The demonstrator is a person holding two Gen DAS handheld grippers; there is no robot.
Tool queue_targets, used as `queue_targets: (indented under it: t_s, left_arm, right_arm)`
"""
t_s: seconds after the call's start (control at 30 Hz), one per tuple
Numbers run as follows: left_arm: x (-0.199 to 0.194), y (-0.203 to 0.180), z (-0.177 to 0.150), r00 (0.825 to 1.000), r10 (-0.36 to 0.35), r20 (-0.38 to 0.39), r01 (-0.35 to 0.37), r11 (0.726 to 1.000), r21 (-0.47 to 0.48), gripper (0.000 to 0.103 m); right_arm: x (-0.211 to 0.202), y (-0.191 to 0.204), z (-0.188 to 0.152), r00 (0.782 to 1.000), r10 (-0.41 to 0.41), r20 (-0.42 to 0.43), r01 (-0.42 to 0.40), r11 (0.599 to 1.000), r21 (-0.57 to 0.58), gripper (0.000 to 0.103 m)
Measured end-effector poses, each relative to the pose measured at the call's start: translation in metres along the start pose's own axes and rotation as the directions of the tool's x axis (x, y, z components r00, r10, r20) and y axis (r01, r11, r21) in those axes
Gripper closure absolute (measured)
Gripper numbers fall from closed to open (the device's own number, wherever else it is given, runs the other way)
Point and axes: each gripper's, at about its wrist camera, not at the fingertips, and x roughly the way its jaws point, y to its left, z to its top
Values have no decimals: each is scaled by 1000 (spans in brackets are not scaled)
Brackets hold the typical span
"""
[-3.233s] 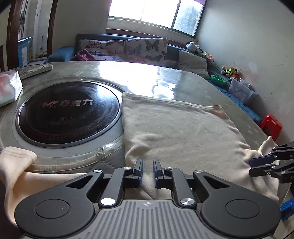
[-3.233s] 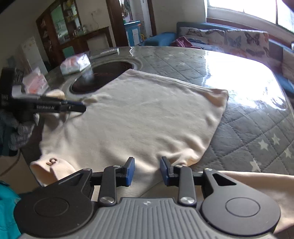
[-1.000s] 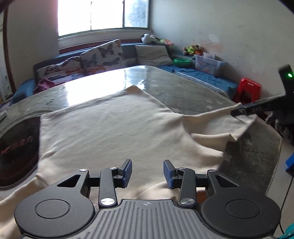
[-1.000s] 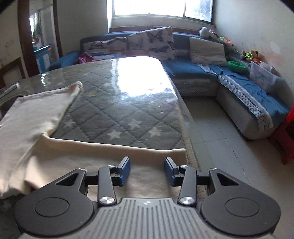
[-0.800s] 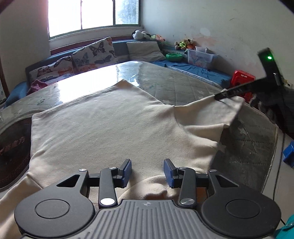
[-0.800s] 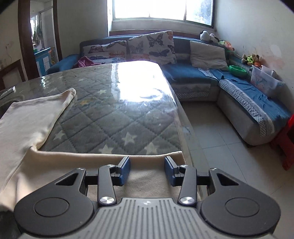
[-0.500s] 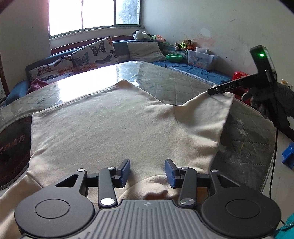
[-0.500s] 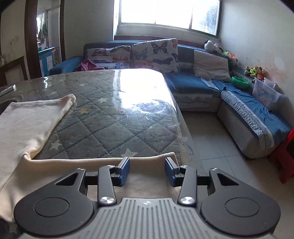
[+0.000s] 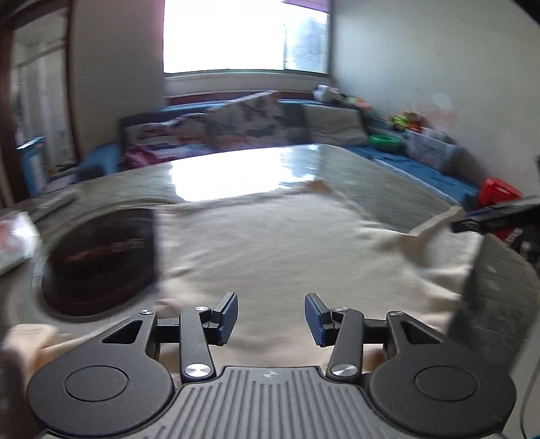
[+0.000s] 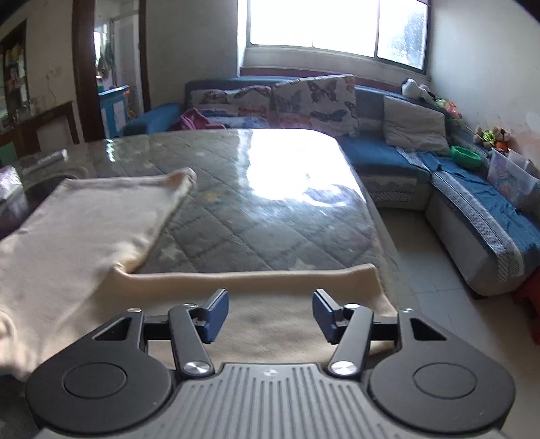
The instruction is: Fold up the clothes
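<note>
Home living room: cushioned corner sofa [image 10: 422, 158], toys [image 10: 489, 135], window [image 10: 330, 23].

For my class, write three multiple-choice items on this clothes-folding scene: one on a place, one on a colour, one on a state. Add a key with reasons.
1. Where does the cream garment lie?
A. on the sofa
B. on the quilted table top
C. on the floor

2. What colour are the finger pads of the right gripper?
A. blue
B. red
C. white

3. How do the jaws of the left gripper stand?
A. shut on cloth
B. shut on nothing
C. open

Key: 1 B, cloth spreads over the quilted surface; 2 A, both pads are blue; 3 C, a wide gap shows cloth between the pads.
</note>
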Motion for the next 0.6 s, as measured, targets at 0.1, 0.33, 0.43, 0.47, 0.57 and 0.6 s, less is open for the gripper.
queue_targets:
  t_s: [0.1, 0.33, 0.43, 0.47, 0.57, 0.6]
  left_arm:
    - [-4, 40, 0, 987, 163, 2, -162, 985, -50, 55]
    - [1, 96, -16, 922, 382, -55, -383, 924, -8, 56]
    - [0, 105, -27, 900, 429, -74, -430, 903, 11, 62]
    - [-2, 108, -31, 893, 443, -79, -444, 896, 10, 66]
    - [-10, 118, -41, 872, 482, -85, -485, 874, -21, 73]
    - [-14, 121, -43, 862, 499, -85, -504, 863, -43, 74]
  right_arm:
    - [-3, 16, 4, 999, 47, 18, -47, 999, -20, 44]
    - [10, 43, 1, 995, 100, -10, -100, 994, -43, 43]
    - [14, 49, -2, 994, 106, -22, -107, 993, -42, 43]
    - [16, 49, -2, 994, 105, -28, -106, 993, -42, 43]
    - [19, 50, -4, 994, 101, -40, -102, 994, -39, 43]
    - [20, 49, -4, 994, 101, -44, -102, 994, -37, 42]
